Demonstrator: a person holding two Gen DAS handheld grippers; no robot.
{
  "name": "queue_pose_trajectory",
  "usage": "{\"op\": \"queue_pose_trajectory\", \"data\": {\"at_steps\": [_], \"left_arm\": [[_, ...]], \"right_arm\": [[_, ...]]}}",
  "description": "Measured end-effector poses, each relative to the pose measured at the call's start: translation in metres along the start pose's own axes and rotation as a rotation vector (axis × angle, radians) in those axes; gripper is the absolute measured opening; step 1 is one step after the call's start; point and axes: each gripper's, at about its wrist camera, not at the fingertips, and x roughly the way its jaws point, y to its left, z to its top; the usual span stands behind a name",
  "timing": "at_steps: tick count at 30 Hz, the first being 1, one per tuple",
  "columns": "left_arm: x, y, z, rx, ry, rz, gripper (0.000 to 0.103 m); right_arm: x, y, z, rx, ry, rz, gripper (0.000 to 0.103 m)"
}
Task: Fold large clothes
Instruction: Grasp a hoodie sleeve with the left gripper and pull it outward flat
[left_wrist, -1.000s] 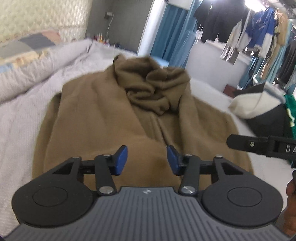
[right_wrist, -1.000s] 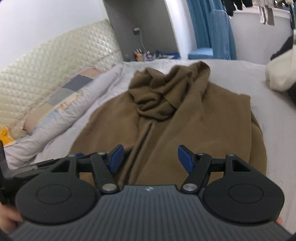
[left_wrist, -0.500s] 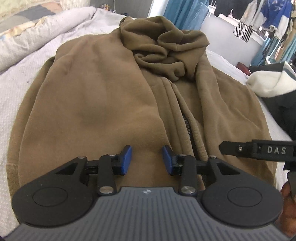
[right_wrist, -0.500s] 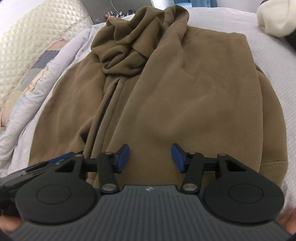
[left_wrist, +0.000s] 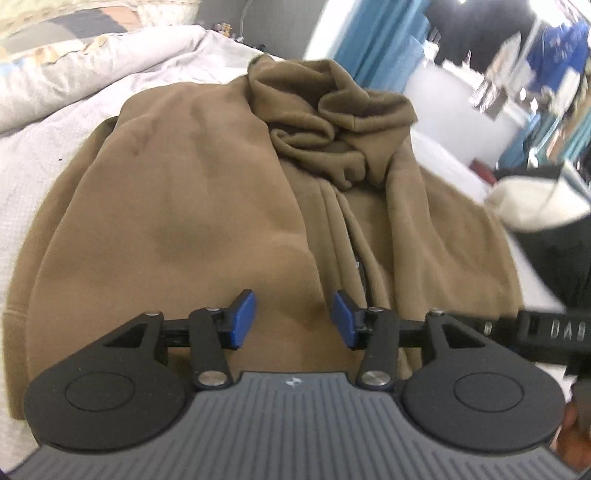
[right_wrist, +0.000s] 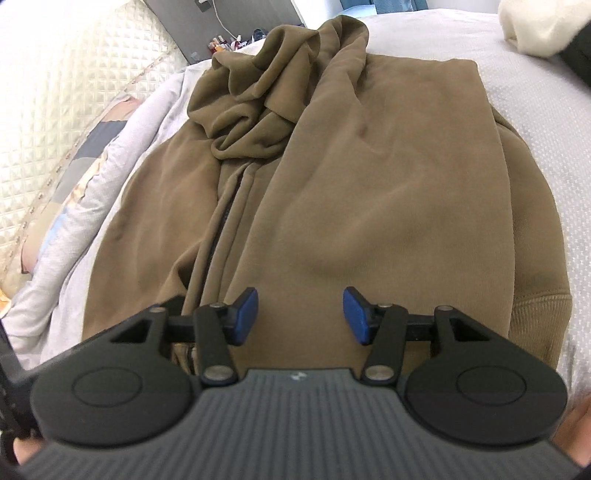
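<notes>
Hoodie (left_wrist: 192, 206) on bed; left tool (left_wrist: 293, 319) opening, right tool (right_wrist: 301, 315) apart, both empty; headboard (right_wrist: 74, 92) right-view only.

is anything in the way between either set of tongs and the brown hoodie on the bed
Nothing visible. The left tongs, jaws opening, and the right tongs both sit just over the brown hoodie's lower front, with only its own fabric showing between the pads. The cream and black clothes lie off to the side on the bed.

Quilted headboard (right_wrist: 55, 122), blue curtain (left_wrist: 373, 48), hanging clothes (left_wrist: 554, 62)
</notes>
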Motion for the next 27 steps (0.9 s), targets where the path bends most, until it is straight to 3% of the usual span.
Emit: {"op": "queue_pose_trajectory", "data": {"at_steps": [6, 8, 12, 16, 20, 24, 27], "left_arm": [[0.011, -0.013, 0.001, 0.083, -0.059, 0.060, 0.053], [0.016, -0.015, 0.003, 0.114, -0.044, 0.095, 0.042], [0.019, -0.011, 0.008, 0.115, -0.032, 0.096, 0.020], [0.001, -0.006, 0.019, 0.093, -0.056, 0.095, 0.014], [-0.031, 0.012, 0.049, 0.046, -0.096, 0.069, 0.013], [-0.062, 0.046, 0.099, -0.001, -0.138, 0.077, 0.012], [-0.095, 0.081, 0.145, -0.047, -0.222, 0.111, 0.012]], "right_arm": [[0.002, -0.001, 0.002, -0.007, -0.003, -0.012, 0.054], [0.004, -0.002, 0.003, -0.008, -0.003, -0.019, 0.053], [0.003, 0.000, 0.002, -0.017, -0.011, -0.029, 0.053], [0.002, 0.001, 0.001, -0.027, -0.018, -0.044, 0.053], [-0.003, 0.003, 0.000, -0.041, -0.038, -0.054, 0.055], [-0.015, 0.015, 0.004, -0.122, -0.144, -0.061, 0.055], [-0.018, 0.022, 0.006, -0.165, -0.191, -0.044, 0.055]]}}
